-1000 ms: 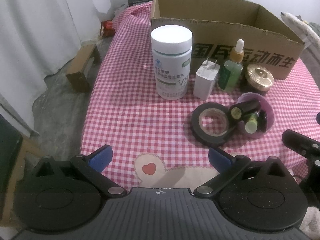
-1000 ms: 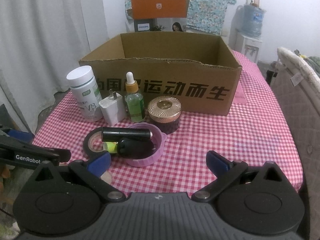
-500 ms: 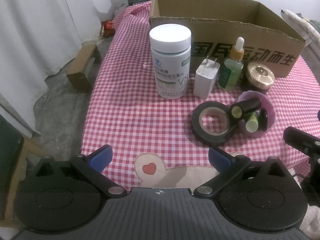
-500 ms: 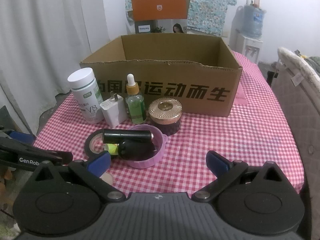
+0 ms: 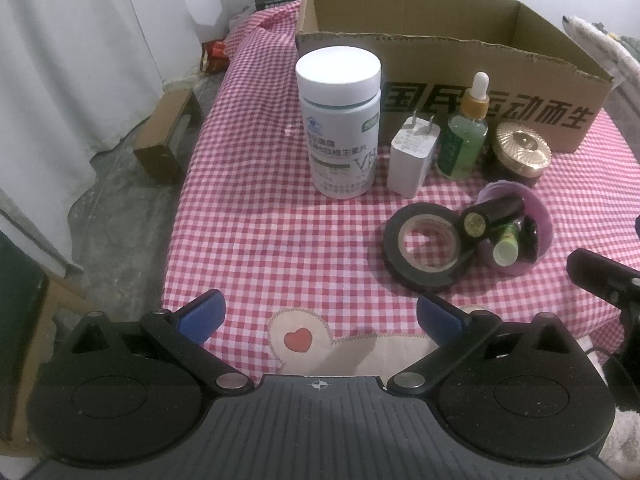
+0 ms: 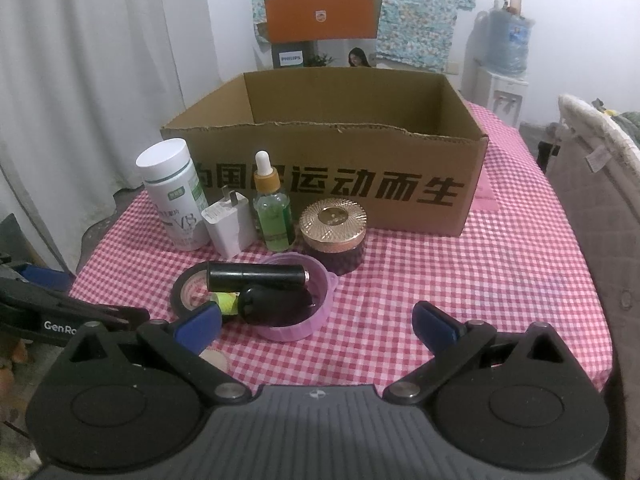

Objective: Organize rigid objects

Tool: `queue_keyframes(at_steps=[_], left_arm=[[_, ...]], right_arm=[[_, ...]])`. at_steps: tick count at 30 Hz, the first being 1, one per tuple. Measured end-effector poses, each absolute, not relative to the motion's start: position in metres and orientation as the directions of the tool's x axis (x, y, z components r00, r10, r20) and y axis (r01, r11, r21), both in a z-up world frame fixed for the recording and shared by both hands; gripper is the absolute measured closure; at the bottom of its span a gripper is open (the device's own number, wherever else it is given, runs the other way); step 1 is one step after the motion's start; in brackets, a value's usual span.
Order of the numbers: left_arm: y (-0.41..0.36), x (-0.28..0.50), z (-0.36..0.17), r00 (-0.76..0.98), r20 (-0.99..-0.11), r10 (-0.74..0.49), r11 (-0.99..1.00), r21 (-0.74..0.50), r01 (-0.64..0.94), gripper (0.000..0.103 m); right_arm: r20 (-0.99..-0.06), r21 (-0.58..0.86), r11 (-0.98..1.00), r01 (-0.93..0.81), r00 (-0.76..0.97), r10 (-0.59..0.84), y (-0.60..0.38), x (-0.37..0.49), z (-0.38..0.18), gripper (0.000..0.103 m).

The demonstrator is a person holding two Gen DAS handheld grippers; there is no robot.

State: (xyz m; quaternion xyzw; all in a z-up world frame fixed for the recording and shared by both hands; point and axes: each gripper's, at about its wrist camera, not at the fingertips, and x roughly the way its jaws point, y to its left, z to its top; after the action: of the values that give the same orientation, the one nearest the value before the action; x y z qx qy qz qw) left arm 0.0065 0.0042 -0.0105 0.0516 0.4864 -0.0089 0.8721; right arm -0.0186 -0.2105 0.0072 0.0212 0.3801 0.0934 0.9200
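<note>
Both claws are hanging wide and empty, left claw (image 5: 318, 314) and right claw (image 6: 316, 322), near the surface's (image 5: 256, 240) front edge. Ahead, pill bottle (image 5: 340, 120), charger (image 5: 412, 158) and dropper bottle (image 5: 464, 144) are standing just before the open box (image 6: 332, 172), probably awaiting packing.

We hold our left hand-held gripper (image 5: 318, 314), black with blue fingertip pads, over the near edge of the worktop, jaws spread wide and gripping nothing. Our right hand-held gripper (image 6: 316, 320), the same black build with blue pads, sits level beside it at that edge, jaws likewise wide apart, nothing between its fingers.
</note>
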Motion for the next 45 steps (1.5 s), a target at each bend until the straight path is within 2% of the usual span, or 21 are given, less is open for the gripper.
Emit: queue_keyframes(at_steps=[20, 28, 32, 33, 35, 38, 40, 42, 45], left_arm=[[-0.002, 0.018, -0.013, 0.526, -0.850, 0.024, 0.992, 0.087, 0.095, 0.001], [-0.004, 0.012, 0.006, 0.613, -0.787, -0.067, 0.976, 0.075, 0.203, 0.001], [-0.008, 0.011, 0.013, 0.640, -0.750, -0.166, 0.961, 0.021, 0.275, 0.003], [-0.011, 0.010, 0.015, 0.643, -0.741, -0.193, 0.955, 0.008, 0.296, 0.004], [-0.016, 0.012, 0.018, 0.646, -0.727, -0.232, 0.943, -0.005, 0.333, 0.006], [-0.026, 0.014, 0.018, 0.646, -0.716, -0.262, 0.929, -0.006, 0.370, 0.019], [-0.032, 0.017, 0.016, 0.635, -0.721, -0.278, 0.921, -0.012, 0.390, 0.033], [-0.035, 0.023, 0.012, 0.615, -0.733, -0.289, 0.916, -0.026, 0.400, 0.042], [-0.035, 0.028, 0.008, 0.584, -0.746, -0.320, 0.907, -0.063, 0.416, 0.048]], right_arm=[[-0.694, 0.120, 0.981, -0.155, 0.693, 0.195, -0.211, -0.010, 0.006, 0.000], [-0.670, 0.182, 0.973, -0.145, 0.706, 0.231, -0.233, -0.006, 0.011, 0.000], [-0.665, 0.283, 0.946, -0.157, 0.679, 0.311, -0.250, 0.003, 0.013, 0.007], [-0.664, 0.312, 0.936, -0.160, 0.668, 0.335, -0.254, 0.006, 0.014, 0.008], [-0.662, 0.366, 0.915, -0.169, 0.644, 0.384, -0.260, 0.013, 0.014, 0.017], [-0.660, 0.446, 0.879, -0.166, 0.603, 0.449, -0.266, 0.024, 0.011, 0.027], [-0.656, 0.505, 0.849, -0.154, 0.570, 0.494, -0.270, 0.032, 0.006, 0.032], [-0.650, 0.559, 0.817, -0.139, 0.538, 0.537, -0.273, 0.040, 0.002, 0.036], [-0.639, 0.631, 0.768, -0.107, 0.491, 0.593, -0.276, 0.053, -0.004, 0.039]])
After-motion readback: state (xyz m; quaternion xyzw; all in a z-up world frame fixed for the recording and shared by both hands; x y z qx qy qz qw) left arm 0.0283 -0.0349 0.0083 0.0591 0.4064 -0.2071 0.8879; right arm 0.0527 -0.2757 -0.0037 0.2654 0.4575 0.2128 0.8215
